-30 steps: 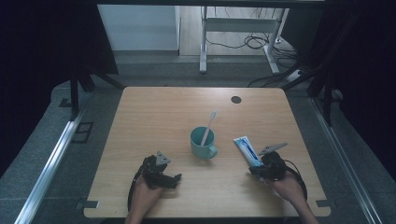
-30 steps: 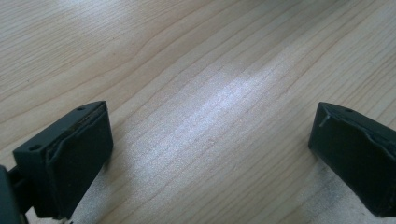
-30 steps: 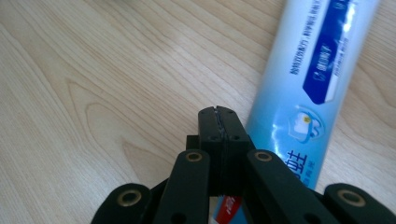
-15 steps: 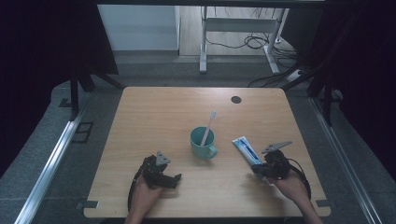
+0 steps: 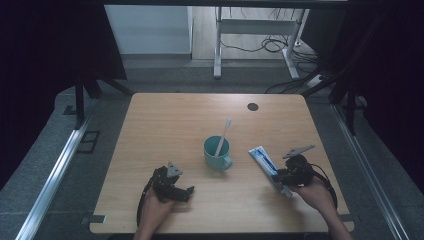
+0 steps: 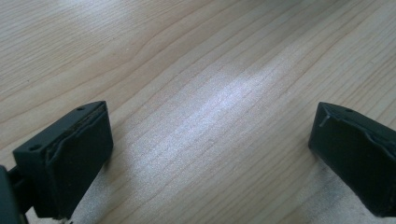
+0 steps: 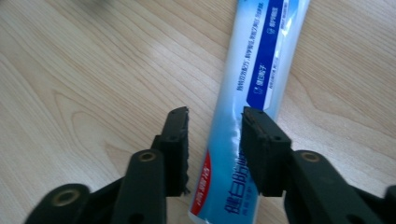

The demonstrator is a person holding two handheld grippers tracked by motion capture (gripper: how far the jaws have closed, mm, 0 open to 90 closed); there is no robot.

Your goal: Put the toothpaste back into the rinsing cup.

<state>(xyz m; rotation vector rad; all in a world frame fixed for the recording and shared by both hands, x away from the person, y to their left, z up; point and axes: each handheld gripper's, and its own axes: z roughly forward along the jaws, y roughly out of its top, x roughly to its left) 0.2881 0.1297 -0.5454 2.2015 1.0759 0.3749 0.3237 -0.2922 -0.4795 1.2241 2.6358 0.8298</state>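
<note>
A white and blue toothpaste tube (image 5: 264,160) (image 7: 261,56) lies flat on the wooden table (image 5: 180,120), right of centre. My right gripper (image 5: 281,176) (image 7: 215,140) hovers over the tube's near end. Its jaws stand a narrow gap apart, the left one beside the tube with wood showing between them, the right one over the tube. Toward the front left, my left gripper (image 5: 188,192) (image 6: 210,149) rests low over bare wood, open wide and holding nothing. A teal mug (image 5: 218,154) at mid-table holds a white toothbrush (image 5: 224,133) leaning right.
A dark round cable hole (image 5: 252,106) sits near the table's far right. Metal rails run along the floor on both sides, and a desk frame with cables stands beyond the far edge.
My right gripper has shifted only slightly over the tube's near end. The left gripper, mug and tube have stayed in place.
</note>
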